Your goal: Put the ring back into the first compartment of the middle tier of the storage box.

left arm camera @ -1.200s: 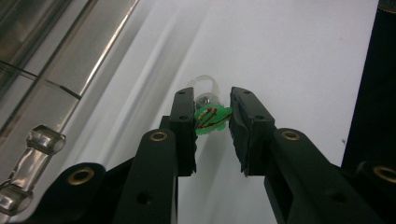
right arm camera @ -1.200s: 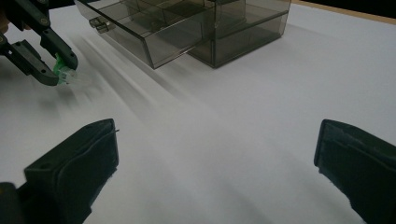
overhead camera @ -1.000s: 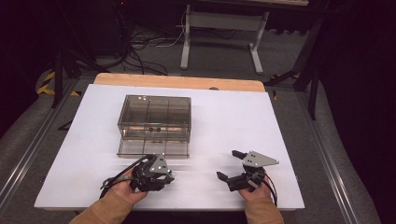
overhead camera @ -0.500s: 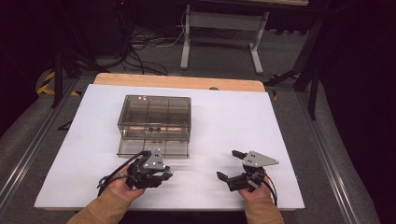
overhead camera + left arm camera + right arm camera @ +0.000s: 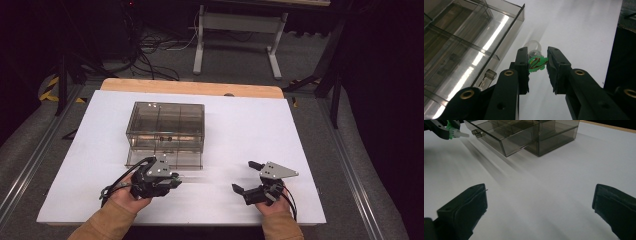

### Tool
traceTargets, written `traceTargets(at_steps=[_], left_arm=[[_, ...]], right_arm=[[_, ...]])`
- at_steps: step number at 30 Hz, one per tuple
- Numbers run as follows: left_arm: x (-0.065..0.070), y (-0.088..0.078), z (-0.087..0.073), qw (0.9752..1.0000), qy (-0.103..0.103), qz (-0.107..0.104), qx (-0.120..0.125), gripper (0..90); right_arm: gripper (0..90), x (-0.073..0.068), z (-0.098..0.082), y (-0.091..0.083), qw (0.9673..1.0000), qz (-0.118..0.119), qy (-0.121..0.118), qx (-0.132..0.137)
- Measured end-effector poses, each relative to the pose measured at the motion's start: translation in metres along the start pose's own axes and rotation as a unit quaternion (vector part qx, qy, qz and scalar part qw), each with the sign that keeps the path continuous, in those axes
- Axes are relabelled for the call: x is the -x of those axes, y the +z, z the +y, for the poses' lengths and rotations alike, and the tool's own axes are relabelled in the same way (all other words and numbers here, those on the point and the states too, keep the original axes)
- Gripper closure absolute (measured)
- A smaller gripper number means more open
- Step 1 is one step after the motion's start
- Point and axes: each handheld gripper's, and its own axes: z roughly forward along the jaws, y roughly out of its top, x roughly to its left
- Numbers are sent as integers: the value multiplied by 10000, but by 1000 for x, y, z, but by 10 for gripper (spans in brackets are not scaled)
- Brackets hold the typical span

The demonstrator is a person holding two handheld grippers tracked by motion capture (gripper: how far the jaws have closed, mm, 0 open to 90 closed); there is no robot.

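Left hand-held gripper [image 5: 537,63]: jaws clamped on a small bulb [image 5: 534,48] with a clear glass head and a green base – held above the white desk top, just beside the drawer's front corner.
Left hand-held gripper, high view [image 5: 172,181]: low at the near left of the desk [image 5: 250,125], just in front of the open drawer; black cable loops out on its left side.
Right hand-held gripper [image 5: 539,205]: jaws wide apart, nothing between them; bare white surface beneath.
Right hand-held gripper, high view [image 5: 246,176]: near right of the desk, well apart from the left one, grey three-cornered plate on top.
Drawer box [image 5: 167,125]: smoky transparent plastic, divided into compartments, standing left of the desk's centre.
Drawer [image 5: 499,138]: bottom one pulled out toward the person – small clear knob on its front; contents cannot be made out.
Bulb, right gripper view [image 5: 457,133]: green base in the far gripper's tips, pale end pointing toward the drawer knob.
Hands: one on each gripper, tan sleeves entering from the near edge.
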Motion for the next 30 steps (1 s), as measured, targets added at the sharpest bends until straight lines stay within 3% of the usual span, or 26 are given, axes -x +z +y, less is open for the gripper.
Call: traceTargets(at_steps=[18,27,30], left_arm=[[-10,-15,-4,9998,-68,159,81,721],[-20,-30,-6,9991,-169,309,220,721],[-24,-37,-8,9983,-220,481,251,718]], right_arm=[[0,0,0,-1,10000,-2,26,6],[0,0,0,0,10000,-2,28,2],[0,0,0,0,10000,-3,26,2]])
